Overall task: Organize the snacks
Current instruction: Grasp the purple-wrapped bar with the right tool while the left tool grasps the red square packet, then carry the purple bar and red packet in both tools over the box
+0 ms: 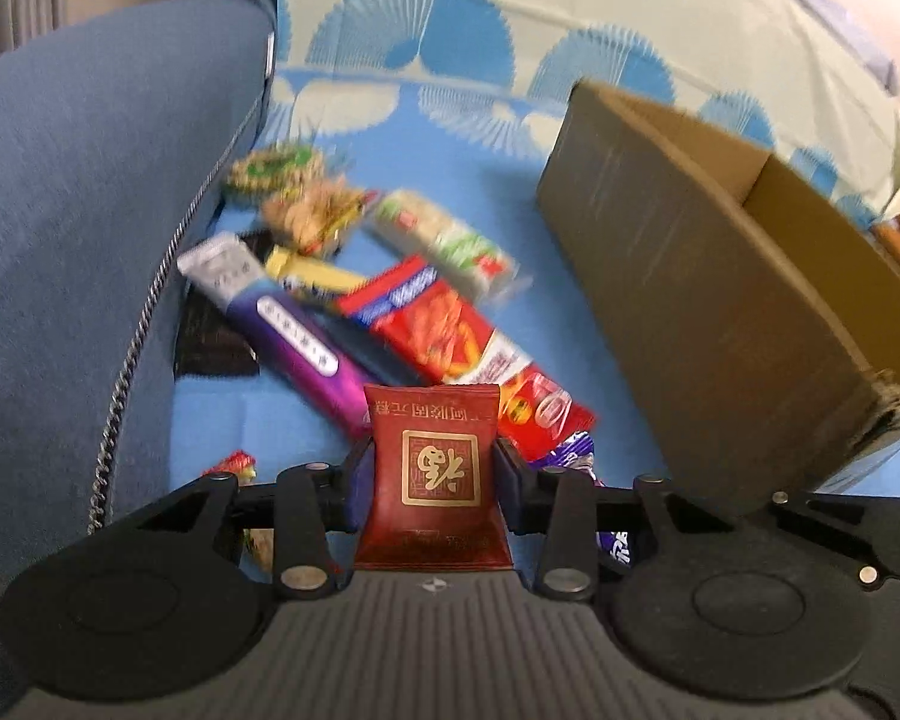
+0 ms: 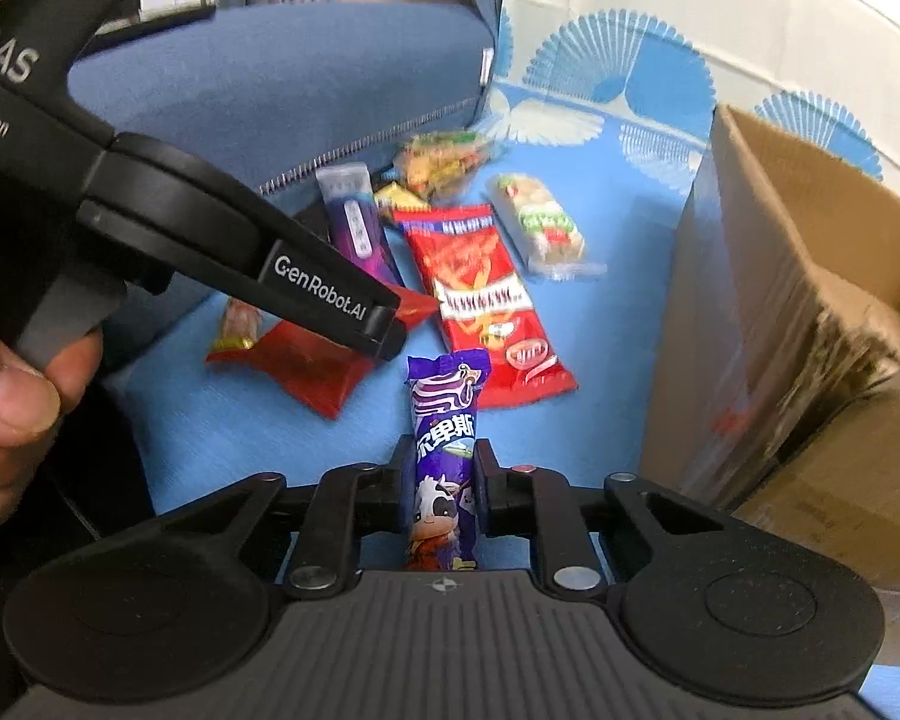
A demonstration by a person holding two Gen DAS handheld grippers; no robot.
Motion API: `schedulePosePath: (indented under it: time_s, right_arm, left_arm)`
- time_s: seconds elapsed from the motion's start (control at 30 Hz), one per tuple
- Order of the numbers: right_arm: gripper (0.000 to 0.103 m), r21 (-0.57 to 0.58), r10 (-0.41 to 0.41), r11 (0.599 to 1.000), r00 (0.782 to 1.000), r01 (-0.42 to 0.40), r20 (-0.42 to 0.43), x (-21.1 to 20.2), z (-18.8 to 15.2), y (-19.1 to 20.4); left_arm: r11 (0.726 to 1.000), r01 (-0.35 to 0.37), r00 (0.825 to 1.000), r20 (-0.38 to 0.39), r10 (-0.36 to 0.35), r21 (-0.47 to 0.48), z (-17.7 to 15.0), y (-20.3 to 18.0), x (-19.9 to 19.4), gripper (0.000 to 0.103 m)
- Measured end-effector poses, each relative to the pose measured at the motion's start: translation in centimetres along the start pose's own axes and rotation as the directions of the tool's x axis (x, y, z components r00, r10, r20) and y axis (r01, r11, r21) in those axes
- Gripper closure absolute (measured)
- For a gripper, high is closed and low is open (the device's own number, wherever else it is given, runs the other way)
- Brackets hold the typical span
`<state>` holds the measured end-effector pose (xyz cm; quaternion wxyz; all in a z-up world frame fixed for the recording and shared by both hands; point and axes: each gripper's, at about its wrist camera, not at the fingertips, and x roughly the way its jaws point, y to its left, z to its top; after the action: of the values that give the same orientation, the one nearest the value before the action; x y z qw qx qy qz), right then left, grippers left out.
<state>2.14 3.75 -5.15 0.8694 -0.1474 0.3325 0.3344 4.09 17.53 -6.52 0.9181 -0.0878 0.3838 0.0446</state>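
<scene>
My left gripper (image 1: 435, 468) is shut on a dark red packet with a gold square seal (image 1: 435, 474), held above the pile; the right wrist view shows this gripper (image 2: 384, 330) and its packet (image 2: 318, 372). My right gripper (image 2: 439, 474) is shut on a purple bar with a cartoon cow (image 2: 444, 450). Loose snacks lie on the blue sheet: a red chip bag (image 1: 450, 330) (image 2: 480, 300), a purple and silver bar (image 1: 282, 318) (image 2: 357, 222), a green and white bar (image 1: 450, 246) (image 2: 540, 225) and clear wrapped snacks (image 1: 306, 204) (image 2: 438, 162).
An open cardboard box (image 1: 720, 300) (image 2: 780, 330) stands on the right. A blue cushion with a zipper (image 1: 90, 240) (image 2: 270, 90) borders the pile on the left. A small red sweet (image 1: 234, 465) lies near the left fingers.
</scene>
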Motion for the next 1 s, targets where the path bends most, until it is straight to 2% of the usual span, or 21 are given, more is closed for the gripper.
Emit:
schedulePosePath:
  time_s: [0.27,0.77,0.87,1.0]
  right_arm:
    - [0.084,-0.005,-0.023,1.0,0.998,0.024,0.065,-2.6,0.7,0.2]
    - [0.084,-0.022,0.049,0.999,0.982,-0.046,0.18,-6.8,2.3,0.3]
    - [0.084,-0.024,0.069,0.998,0.974,-0.065,0.218,-7.7,2.9,0.2]
    - [0.084,-0.021,0.088,0.996,0.958,-0.085,0.272,-9.0,3.5,-0.5]
  left_arm:
    - [0.996,0.062,0.991,0.124,-0.053,-0.069,0.3,1.3,-2.4,0.058]
    - [0.98,0.108,0.977,0.199,-0.074,-0.166,-0.3,2.5,-5.3,0.058]
    - [0.981,0.105,0.974,0.217,-0.068,-0.165,-0.4,2.3,-6.3,0.058]
    - [0.99,0.068,0.976,0.215,-0.04,-0.123,0.0,1.1,-7.3,0.058]
